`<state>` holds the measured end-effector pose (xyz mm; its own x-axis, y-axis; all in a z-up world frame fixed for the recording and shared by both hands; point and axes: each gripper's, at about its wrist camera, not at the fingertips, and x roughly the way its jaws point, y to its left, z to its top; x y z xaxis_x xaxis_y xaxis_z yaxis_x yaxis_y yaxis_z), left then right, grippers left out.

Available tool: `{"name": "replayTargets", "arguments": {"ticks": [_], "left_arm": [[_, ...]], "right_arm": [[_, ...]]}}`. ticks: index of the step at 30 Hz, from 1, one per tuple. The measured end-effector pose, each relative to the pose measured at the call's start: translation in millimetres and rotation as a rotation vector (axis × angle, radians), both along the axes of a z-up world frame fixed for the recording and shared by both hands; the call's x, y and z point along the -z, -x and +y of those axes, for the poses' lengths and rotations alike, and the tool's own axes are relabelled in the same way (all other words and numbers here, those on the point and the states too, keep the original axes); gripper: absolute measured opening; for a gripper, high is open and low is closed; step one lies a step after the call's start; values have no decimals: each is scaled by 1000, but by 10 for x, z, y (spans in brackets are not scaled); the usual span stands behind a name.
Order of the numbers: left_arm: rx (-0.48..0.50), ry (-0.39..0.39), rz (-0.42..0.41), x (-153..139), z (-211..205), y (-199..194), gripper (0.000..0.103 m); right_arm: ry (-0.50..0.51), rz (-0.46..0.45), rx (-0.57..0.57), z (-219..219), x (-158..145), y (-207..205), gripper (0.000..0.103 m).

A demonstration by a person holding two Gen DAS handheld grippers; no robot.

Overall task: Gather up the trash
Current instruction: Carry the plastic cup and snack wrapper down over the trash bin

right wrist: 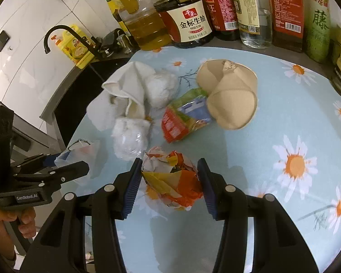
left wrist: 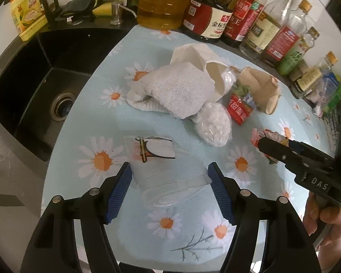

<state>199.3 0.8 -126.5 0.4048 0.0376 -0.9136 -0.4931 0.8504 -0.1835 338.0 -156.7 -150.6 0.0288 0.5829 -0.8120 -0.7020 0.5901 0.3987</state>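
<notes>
Both arms at the grasp step, nothing lifted yet by my read

Landmark: the heap of white paper towel (left wrist: 177,91) mid-way on the daisy-print blue mat (left wrist: 97,122)

Left gripper (left wrist: 170,182): jaws spread around a clear plastic cup (left wrist: 168,177) lying on its side on the mat, on the near side of the heap. Pads sit at the cup's flanks; can't tell if they touch it

Right gripper (right wrist: 168,186): jaws spread either side of a crumpled red-yellow-white wrapper ball (right wrist: 170,177), near and to the right of the heap. One pad looks to be against it, the other just beside

Still to collect around the heap: two cling-wrapped white wads (right wrist: 129,136), a red-green snack packet (right wrist: 184,118), crushed tan paper cups (right wrist: 231,95), all right of it

No bin in either view

Next move, my call: close both, gently on the cup since thin plastic will buckle or squirt out; the ball should compress fine. Then lift clear before swinging, the arms are close together
</notes>
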Motion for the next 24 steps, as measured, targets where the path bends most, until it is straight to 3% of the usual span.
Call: {"name": "replayTargets", "arguments": {"ticks": [24], "left_arm": [[226,82,-104,-91,115,1202,67]], "right_arm": [[75,-43,160,49,-275,1608,50]]}}
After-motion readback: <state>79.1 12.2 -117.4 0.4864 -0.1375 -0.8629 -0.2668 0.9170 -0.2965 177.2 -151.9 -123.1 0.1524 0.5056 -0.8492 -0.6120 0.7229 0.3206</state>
